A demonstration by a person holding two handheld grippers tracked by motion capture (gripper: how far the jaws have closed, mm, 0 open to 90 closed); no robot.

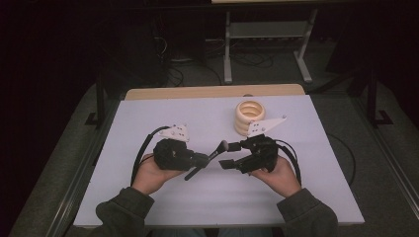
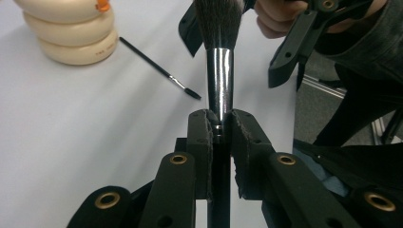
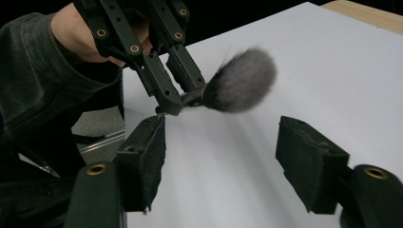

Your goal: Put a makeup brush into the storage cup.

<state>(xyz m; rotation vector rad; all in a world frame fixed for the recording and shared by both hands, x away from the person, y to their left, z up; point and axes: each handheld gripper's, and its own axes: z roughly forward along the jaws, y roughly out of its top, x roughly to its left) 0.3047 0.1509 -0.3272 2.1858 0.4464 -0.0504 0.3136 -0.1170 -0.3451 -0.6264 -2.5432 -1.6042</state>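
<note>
Between the two grippers, above the middle of the white table (image 1: 148,197), a makeup brush (image 2: 219,57) is held, with a shiny chrome ferrule and a soft, rounded grey tuft. It is clamped at the base of the ferrule by the padded black jaws of the left gripper (image 2: 219,124). The right gripper (image 3: 221,156) is kept spread, its foam-faced jaws apart just short of the tuft, nothing pressed between them. Farther off, a thin black liner brush (image 2: 159,69) lies on the table beside a stack of cream rings (image 2: 71,33), smooth and matte. Faint printing on the lowest ring cannot be read.
</note>
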